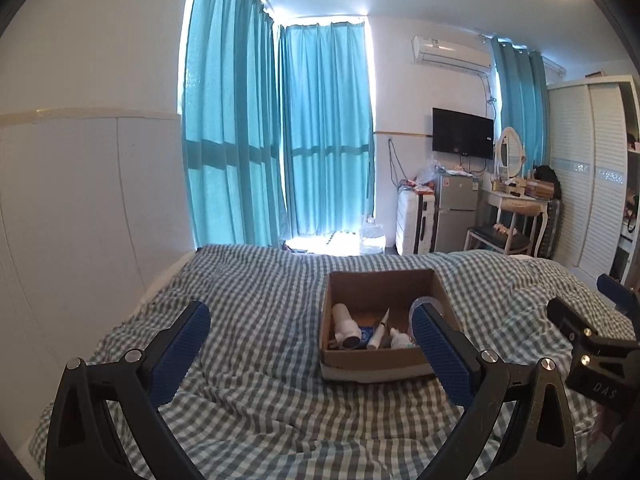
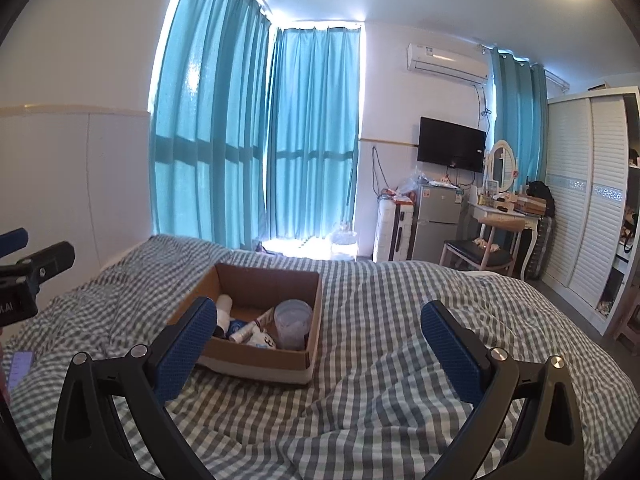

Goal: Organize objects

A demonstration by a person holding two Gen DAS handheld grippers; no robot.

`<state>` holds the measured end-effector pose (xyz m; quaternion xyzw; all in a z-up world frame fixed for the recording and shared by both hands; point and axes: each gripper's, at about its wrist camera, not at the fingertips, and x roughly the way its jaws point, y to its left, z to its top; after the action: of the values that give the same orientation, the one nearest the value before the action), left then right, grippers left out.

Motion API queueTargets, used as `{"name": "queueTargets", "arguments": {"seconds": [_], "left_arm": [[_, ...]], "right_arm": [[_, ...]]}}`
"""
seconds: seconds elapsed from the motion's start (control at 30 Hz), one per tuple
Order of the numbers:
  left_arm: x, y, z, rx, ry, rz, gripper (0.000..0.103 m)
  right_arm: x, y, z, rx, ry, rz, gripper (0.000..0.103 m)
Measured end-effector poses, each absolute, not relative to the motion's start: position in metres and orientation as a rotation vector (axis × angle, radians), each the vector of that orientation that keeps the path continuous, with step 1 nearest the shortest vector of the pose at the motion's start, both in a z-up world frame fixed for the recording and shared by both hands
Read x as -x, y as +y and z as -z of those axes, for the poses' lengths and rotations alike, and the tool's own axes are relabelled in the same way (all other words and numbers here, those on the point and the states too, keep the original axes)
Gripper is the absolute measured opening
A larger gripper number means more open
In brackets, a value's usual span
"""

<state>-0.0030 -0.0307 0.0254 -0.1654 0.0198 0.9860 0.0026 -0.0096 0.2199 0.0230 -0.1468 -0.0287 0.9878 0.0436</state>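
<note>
checked bedspread (image 2: 400, 320) under teal curtains (image 2: 312, 132); cardboard box (image 2: 256, 280) resting mid-bed, holding clear cup (image 2: 294, 322) and small bottles (image 1: 346, 326). left gripper (image 1: 310, 338) and right gripper (image 2: 316, 334) both spread wide, empty.

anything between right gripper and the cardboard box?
Nothing: only bare checked bedspread lies between the open right gripper and the cardboard box, shown in the right wrist view. Its left finger overlaps the box's near corner in the image.
</note>
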Motion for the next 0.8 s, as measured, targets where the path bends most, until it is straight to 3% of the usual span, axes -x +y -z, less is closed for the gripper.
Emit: {"name": "queueTargets", "arguments": {"seconds": [0.8], "left_arm": [[0.009,-0.012,-0.004,0.552,0.064,-3.058,0.103]], "right_arm": [[0.018,0.228,-0.004,0.517,-0.033,-2.994,0.102]]}}
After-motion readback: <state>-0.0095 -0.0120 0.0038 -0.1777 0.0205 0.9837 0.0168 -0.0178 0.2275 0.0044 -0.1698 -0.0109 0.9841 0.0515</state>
